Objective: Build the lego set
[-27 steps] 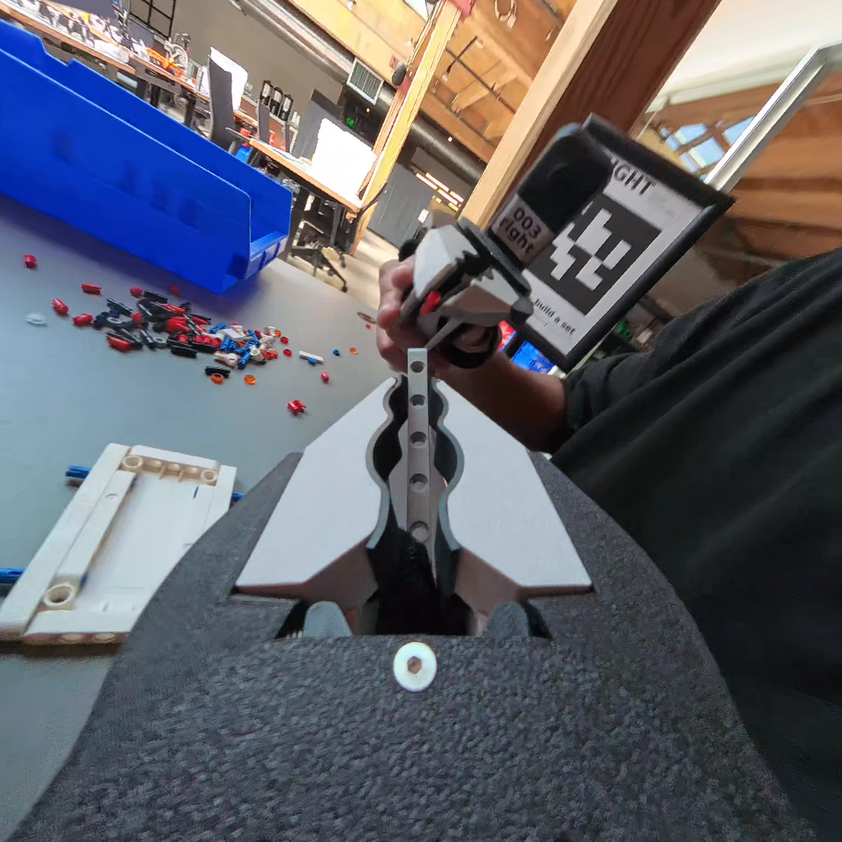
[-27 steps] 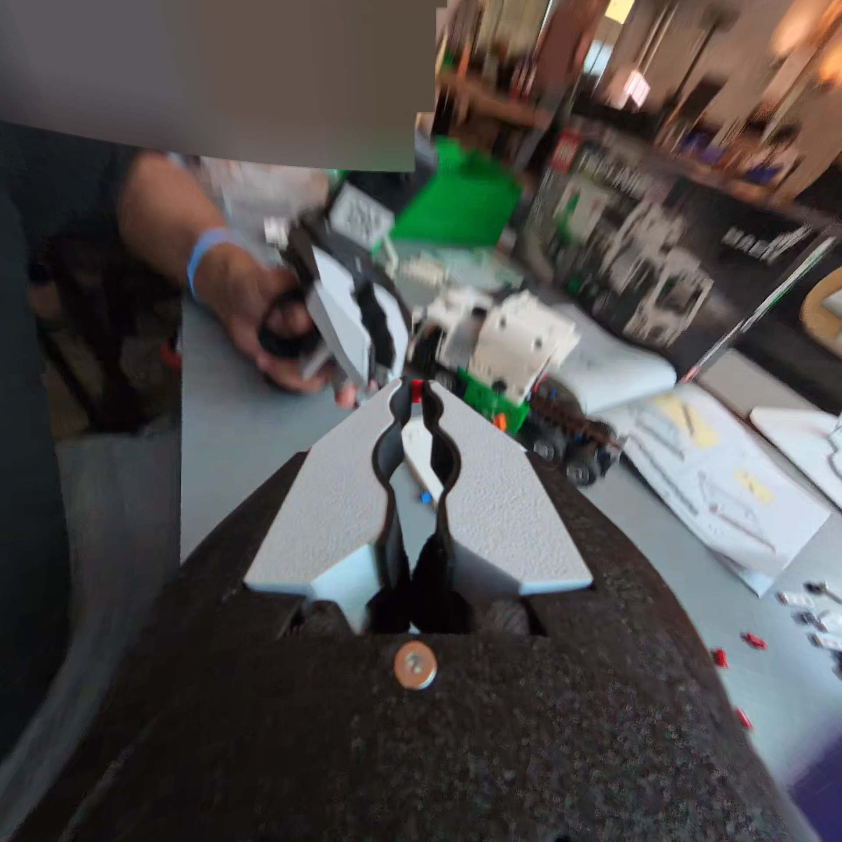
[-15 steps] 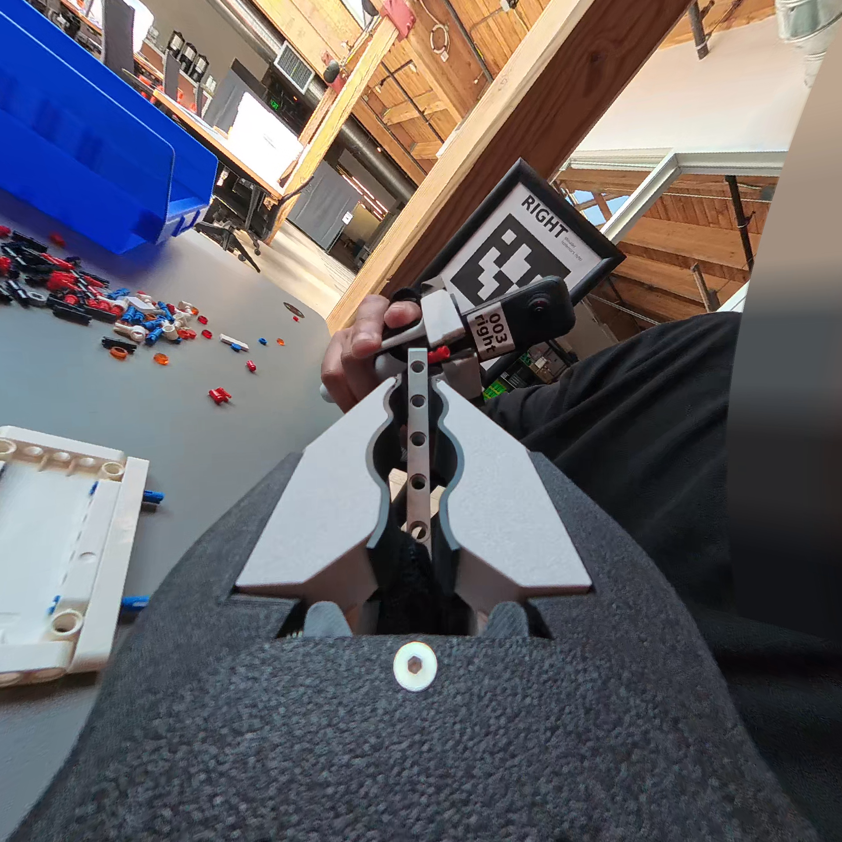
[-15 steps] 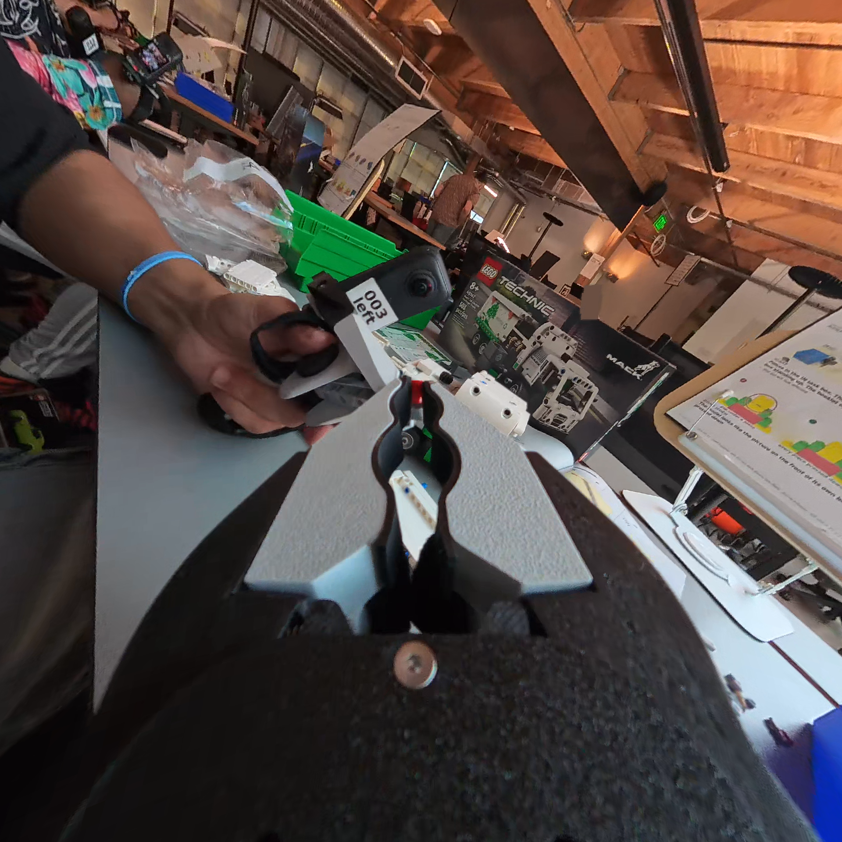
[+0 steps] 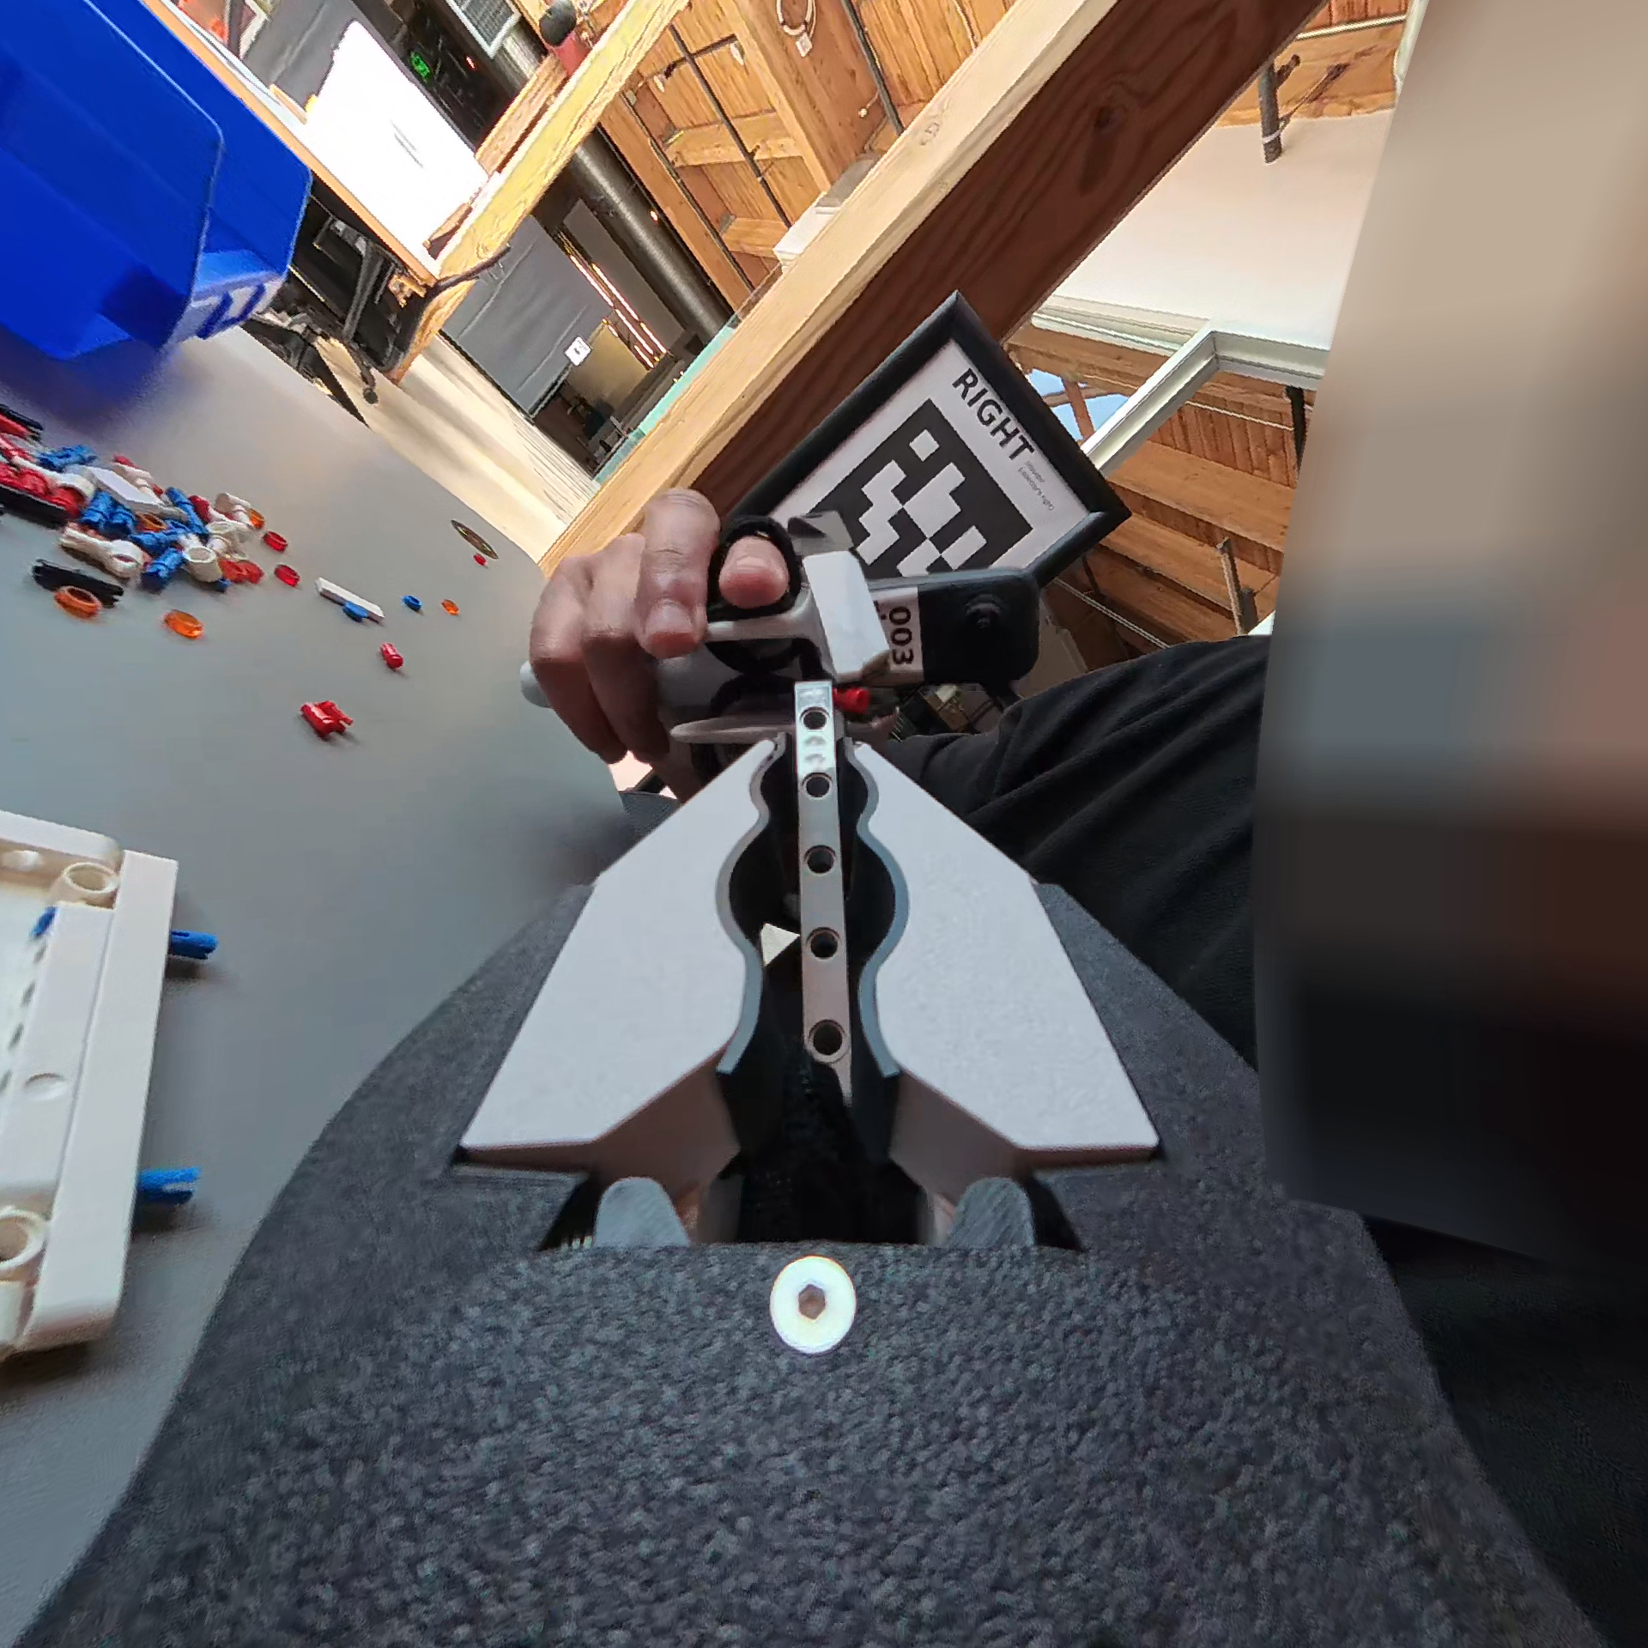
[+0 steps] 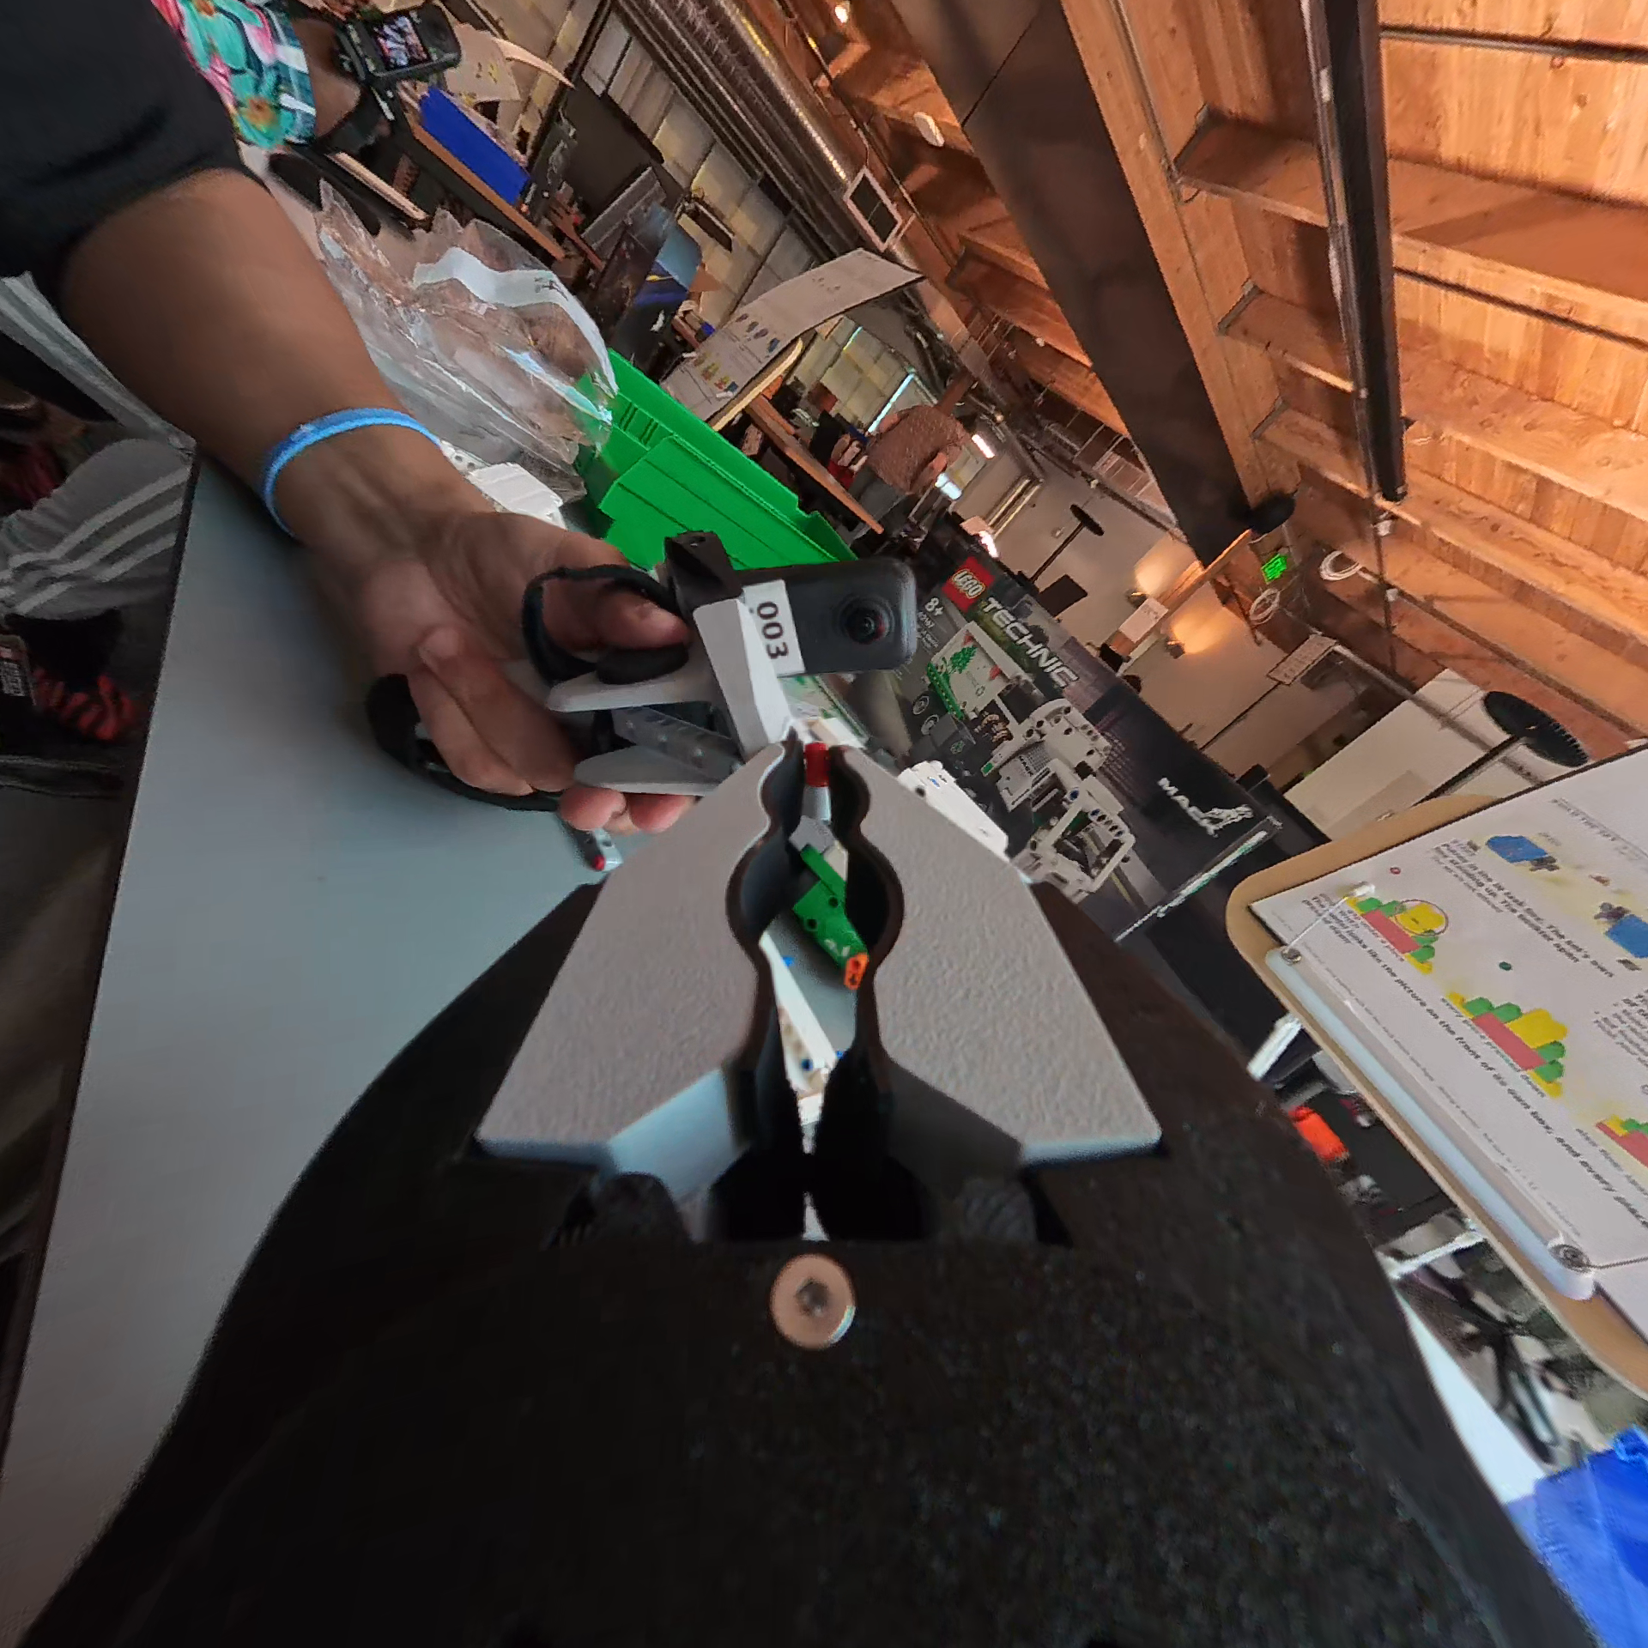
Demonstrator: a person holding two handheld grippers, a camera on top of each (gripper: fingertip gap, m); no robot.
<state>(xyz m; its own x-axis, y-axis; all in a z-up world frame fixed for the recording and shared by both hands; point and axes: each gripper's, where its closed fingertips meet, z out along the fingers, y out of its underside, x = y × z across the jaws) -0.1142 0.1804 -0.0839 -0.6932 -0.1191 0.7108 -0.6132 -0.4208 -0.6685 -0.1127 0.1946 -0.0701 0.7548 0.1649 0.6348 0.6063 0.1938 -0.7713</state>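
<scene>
The left hand-held gripper (image 5: pixel 816 776) pinches a grey holed beam (image 5: pixel 822 878); the right hand-held gripper (image 6: pixel 813 776) pinches a red pin (image 6: pixel 814 761) at its tip. Loose parts (image 5: pixel 134 544) lie at 10 o'clock on the surface (image 5: pixel 357 803), so much building likely remains.

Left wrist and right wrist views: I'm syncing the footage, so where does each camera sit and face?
Left wrist view: on left gripper, facing right gripper, right hand.
Right wrist view: on right gripper, facing left gripper, left hand.
Shared: grey beam, red pin.
</scene>
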